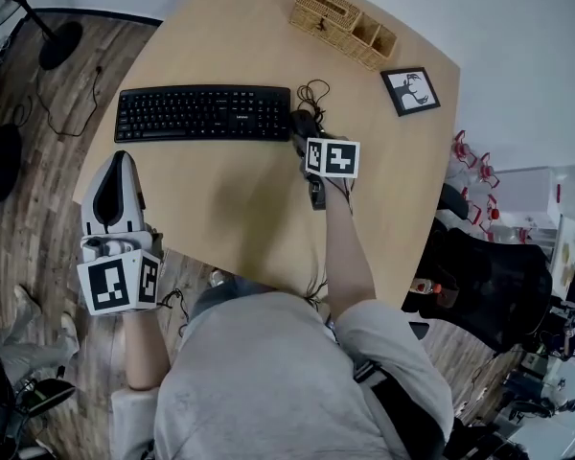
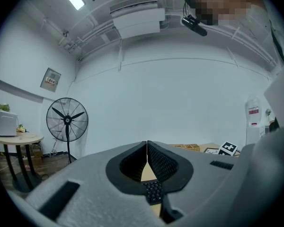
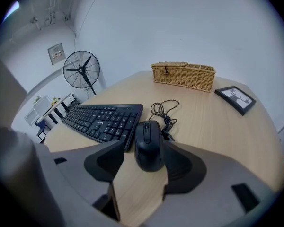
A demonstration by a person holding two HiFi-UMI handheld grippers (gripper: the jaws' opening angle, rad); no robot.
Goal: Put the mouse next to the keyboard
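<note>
Mouse (image 3: 148, 145) is seen flat on table (image 1: 240, 209), just beside right end of keyboard (image 3: 104, 119), w/ its cable (image 3: 163, 110) coiled behind it. R gripper (image 3: 143, 142) is held low over the table w/ jaws wide apart around the mouse. Mouse is seen close against the R-hand pad, poss. touching, w/ a clear gap to the L-hand pad, so no clamp is shown. L gripper (image 2: 147, 148) is held off the table's near-left edge, over the floor. Its jaws are pressed together w/ nothing between them, and a bit of keyboard is glimpsed below the pads. It is aimed level toward the wall, where a standing fan (image 2: 67, 119) is seen at left. At the table's far side a wicker basket (image 1: 343, 25) is seen, w/ a small picture frame (image 1: 410, 90) lying to its right, both well apart from mouse and keyboard.
</note>
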